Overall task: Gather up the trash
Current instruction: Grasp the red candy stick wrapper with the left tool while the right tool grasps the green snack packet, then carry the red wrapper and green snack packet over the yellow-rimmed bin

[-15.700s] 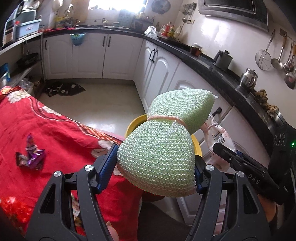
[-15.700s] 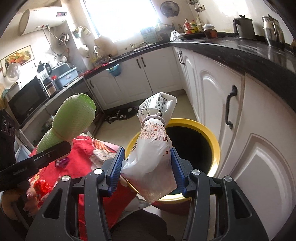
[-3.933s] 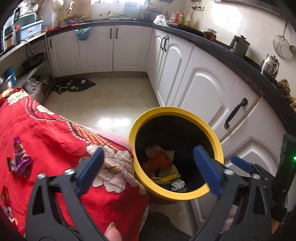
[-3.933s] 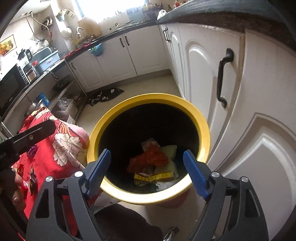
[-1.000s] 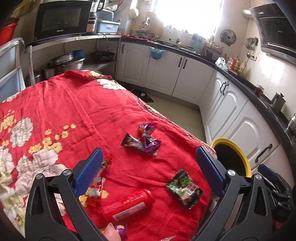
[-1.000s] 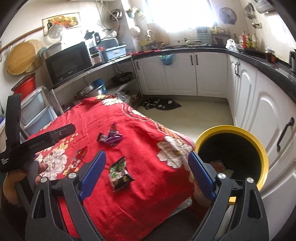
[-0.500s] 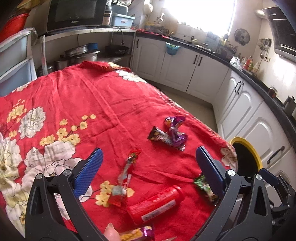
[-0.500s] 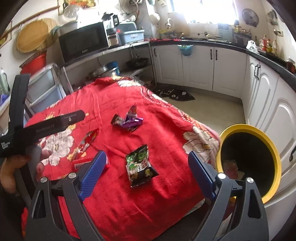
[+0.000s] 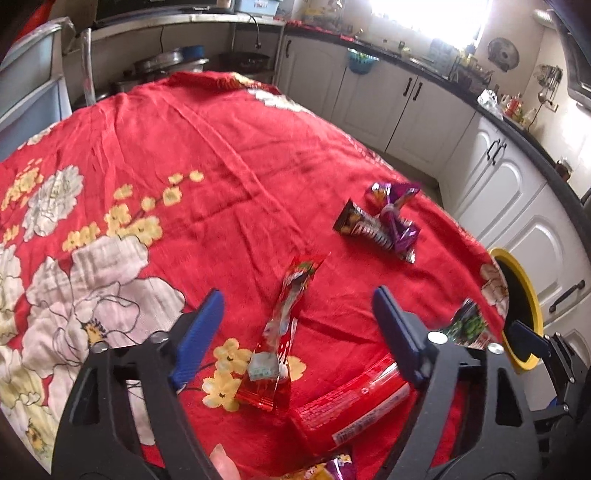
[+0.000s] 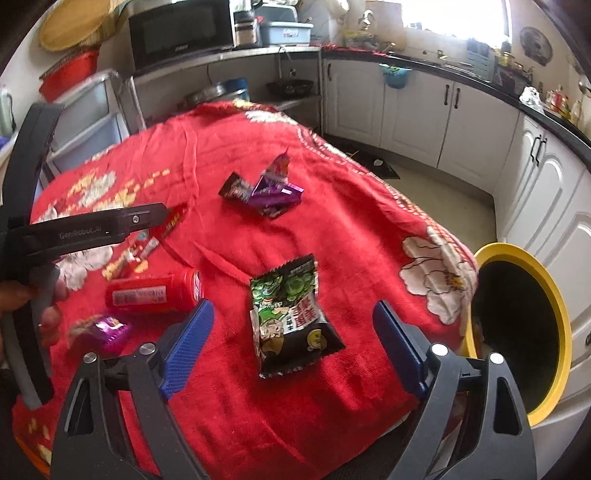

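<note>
My left gripper (image 9: 299, 332) is open and empty above a long red wrapper (image 9: 284, 332) on the red flowered tablecloth (image 9: 184, 155). A red tube (image 9: 351, 410) lies just right of it, and purple and dark wrappers (image 9: 388, 221) lie farther off. My right gripper (image 10: 293, 350) is open and empty above a green and black snack packet (image 10: 291, 314). The red tube (image 10: 155, 291), a small purple wrapper (image 10: 107, 328) and the purple and dark wrappers (image 10: 262, 190) show there too. The yellow-rimmed bin (image 10: 546, 295) stands at the table's right edge.
White kitchen cabinets (image 10: 417, 110) under a black counter run along the back and right. A shelf with a microwave (image 10: 181, 33) and plastic drawers (image 10: 88, 122) stands at the left. The left gripper's body (image 10: 92, 229) crosses the right wrist view at the left.
Both grippers have moved from the bin back over the table and come lower and closer to the wrappers. The red wrapper and the green packet now lie between the open fingers.
</note>
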The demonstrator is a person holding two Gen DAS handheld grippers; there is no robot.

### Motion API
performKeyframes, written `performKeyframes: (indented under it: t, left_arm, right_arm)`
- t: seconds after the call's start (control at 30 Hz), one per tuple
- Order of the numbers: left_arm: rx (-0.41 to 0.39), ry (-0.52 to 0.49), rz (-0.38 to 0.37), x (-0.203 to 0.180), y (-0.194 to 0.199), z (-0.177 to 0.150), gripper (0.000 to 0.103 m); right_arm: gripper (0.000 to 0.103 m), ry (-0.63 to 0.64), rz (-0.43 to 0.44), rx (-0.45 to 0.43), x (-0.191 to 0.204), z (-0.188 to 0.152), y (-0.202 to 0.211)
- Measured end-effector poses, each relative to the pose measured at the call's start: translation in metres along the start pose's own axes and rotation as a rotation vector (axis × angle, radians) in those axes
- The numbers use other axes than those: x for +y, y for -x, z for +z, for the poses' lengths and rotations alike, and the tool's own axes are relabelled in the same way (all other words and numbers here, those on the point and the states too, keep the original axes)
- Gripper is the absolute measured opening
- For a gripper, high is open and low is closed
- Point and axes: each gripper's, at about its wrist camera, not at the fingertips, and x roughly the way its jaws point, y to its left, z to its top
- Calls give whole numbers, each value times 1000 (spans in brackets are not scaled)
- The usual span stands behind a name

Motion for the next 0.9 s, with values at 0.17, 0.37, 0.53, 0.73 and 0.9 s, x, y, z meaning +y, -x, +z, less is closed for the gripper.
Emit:
performKeyframes:
  t: [0.17,0.37,0.53,0.73,0.9]
  left_arm:
    - [47,-5,13,3,-13,-4,55]
    - [75,-21,28,4,-22,-9,26]
    - [79,-17,11,8,-21,-8,13]
    - [39,-15,-11,5,-9,-5,8]
    - [0,-43,-38,-10,7,0,8]
  right_arm:
    - [68,29,-2,43,6,-2,-18]
    - [41,18,13,63,3,-9,-27]
    - [34,-29,35,46,-7,-9,-21]
    - [33,-77,57,12,-18,-7,-7]
    - [33,-91,57,-16,-23,-5,7]
